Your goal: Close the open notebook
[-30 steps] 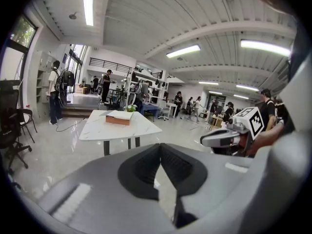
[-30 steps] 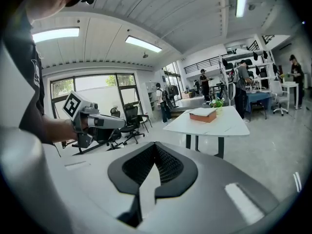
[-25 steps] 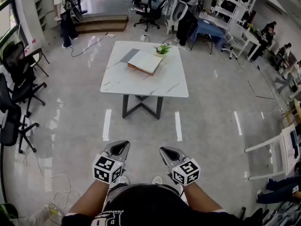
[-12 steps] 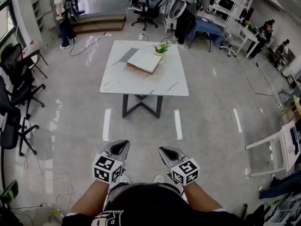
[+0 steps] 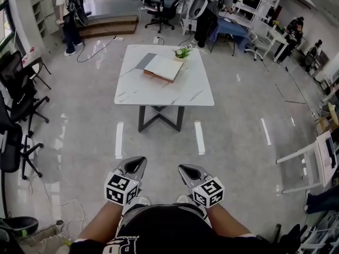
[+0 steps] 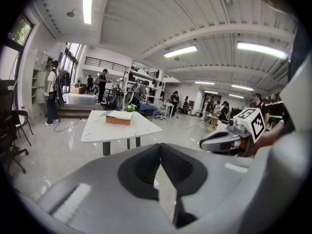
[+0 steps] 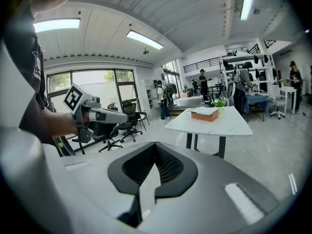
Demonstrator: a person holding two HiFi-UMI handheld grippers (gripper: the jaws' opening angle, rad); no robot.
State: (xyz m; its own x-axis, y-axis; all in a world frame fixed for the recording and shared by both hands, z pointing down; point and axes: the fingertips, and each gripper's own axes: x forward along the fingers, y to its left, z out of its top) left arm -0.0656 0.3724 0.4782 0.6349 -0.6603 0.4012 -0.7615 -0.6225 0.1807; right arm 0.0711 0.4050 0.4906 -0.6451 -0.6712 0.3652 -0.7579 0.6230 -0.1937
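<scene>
Tools: two, one in each of the person's hands, both held low and close to the body, side by side and apart from each other, well short of the surface.
Left tool (image 5: 137, 162): jaws closed tip to tip, nothing between them; only bare floor shows through the narrow gap behind the tips.
Right tool (image 5: 184, 168): likewise closed at the tips and holding nothing.
Notebook (image 5: 163, 67): one, lying open on the far half of the surface, white page up, with its grey cover spread flat to the left. Neither tool touches it.
Surface (image 5: 159, 93): one white marble-patterned square top on a dark crossed base, standing alone in the middle of the floor, straight ahead of both tools.
Plant (image 5: 183, 52): one small green potted plant, just beside the notebook's far right corner.
Floor stripes (image 5: 118, 140): three short white marks on the grey floor, between the tools and the surface.
</scene>
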